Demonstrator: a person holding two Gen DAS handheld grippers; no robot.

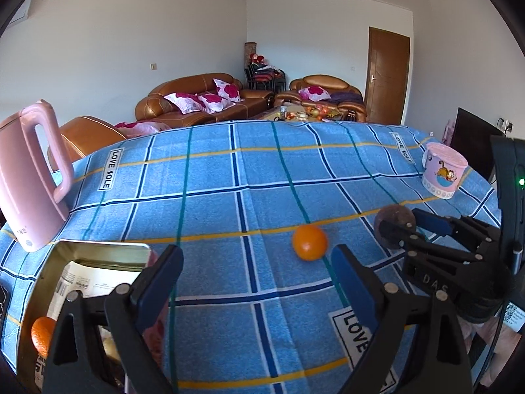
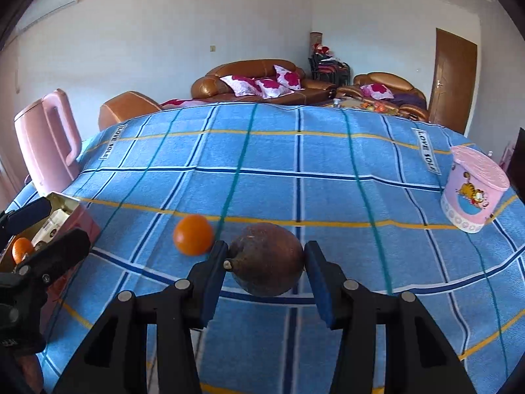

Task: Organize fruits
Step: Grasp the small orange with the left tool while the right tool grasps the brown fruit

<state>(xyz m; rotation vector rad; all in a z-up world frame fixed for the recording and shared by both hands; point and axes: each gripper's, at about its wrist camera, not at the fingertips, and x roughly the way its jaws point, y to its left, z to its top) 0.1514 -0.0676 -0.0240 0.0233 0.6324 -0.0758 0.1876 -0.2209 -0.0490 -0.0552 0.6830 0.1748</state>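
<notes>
A brown round fruit (image 2: 265,259) lies on the blue checked cloth (image 2: 295,190). My right gripper (image 2: 265,271) has both blue pads against its sides. An orange (image 2: 193,234) rests just left of it on the cloth. In the left wrist view this orange (image 1: 310,242) lies ahead of my left gripper (image 1: 257,252), which stands wide open and empty. The brown fruit (image 1: 390,221) and the right gripper (image 1: 410,226) sit to its right. A metal tin (image 1: 98,249) at the lower left holds another orange (image 1: 42,333) and some printed paper.
A pink kettle (image 1: 29,177) stands at the table's left edge behind the tin. A pink cartoon mug (image 1: 443,170) stands at the right edge. Brown leather sofas (image 1: 197,101) and a low table lie beyond the far edge.
</notes>
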